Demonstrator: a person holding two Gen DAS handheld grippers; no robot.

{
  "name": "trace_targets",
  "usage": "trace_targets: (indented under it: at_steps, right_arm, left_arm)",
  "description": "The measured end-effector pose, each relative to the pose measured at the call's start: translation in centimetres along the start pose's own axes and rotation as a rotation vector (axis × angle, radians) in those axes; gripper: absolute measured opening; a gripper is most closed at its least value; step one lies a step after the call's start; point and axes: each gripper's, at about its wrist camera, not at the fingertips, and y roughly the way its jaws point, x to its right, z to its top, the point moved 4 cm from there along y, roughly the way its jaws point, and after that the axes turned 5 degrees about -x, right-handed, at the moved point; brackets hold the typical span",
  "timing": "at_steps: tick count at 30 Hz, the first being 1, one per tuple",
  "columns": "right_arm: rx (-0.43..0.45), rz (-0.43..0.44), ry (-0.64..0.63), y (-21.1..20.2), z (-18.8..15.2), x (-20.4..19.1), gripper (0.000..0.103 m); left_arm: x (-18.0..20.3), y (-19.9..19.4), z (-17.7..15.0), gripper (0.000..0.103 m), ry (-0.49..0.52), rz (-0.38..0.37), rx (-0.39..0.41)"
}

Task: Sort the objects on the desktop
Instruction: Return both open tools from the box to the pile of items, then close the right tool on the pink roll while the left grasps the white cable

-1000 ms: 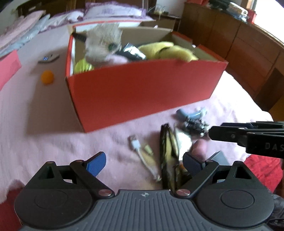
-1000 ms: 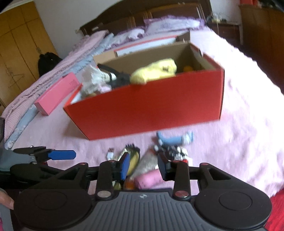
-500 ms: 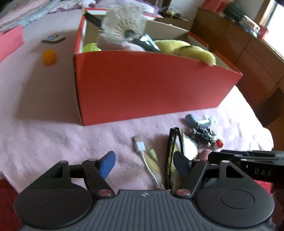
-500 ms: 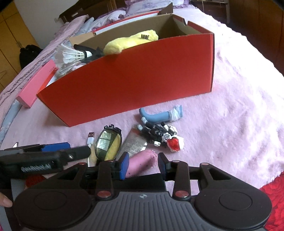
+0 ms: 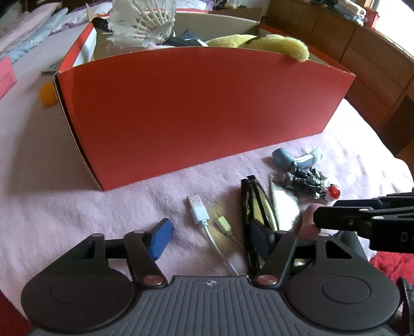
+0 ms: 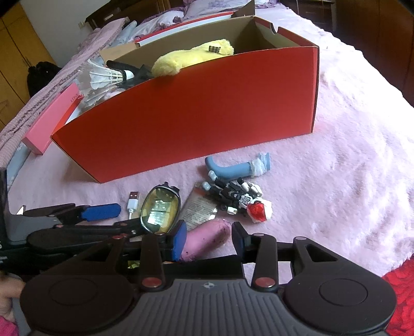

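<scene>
A red cardboard box (image 5: 207,111) stands on the pink blanket, holding a yellow plush (image 5: 271,42) and a shuttlecock (image 5: 145,20). In front of it lie a white USB cable (image 5: 199,213), folded yellow-lensed glasses (image 6: 160,209), a foil packet (image 6: 198,209), a black-and-white toy figure (image 6: 233,193), a blue sock-like piece (image 6: 233,169) and a pink oblong object (image 6: 207,237). My left gripper (image 5: 211,236) is open and low, straddling the cable, its right finger against the glasses. The open fingers of my right gripper (image 6: 208,239) flank the pink object.
An orange ball (image 5: 46,94) and a small dark device (image 5: 51,68) lie left of the box. A pink flat box (image 6: 51,119) sits beyond that. Wooden cabinets (image 5: 362,51) run along the right. The blanket's edge and red cloth (image 6: 398,284) are close on the right.
Both grippers have dropped lower and come forward to the objects in front of the box. The left fingers now straddle the cable; the right fingers flank the pink object.
</scene>
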Motion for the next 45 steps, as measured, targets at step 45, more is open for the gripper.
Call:
trace_targets:
  at_steps: [45]
  right_arm:
    - [0.062, 0.09, 0.116, 0.3, 1.1, 1.1, 0.023]
  left_arm:
    - [-1.5, -1.9, -1.1, 0.037, -0.173, -0.132, 0.07]
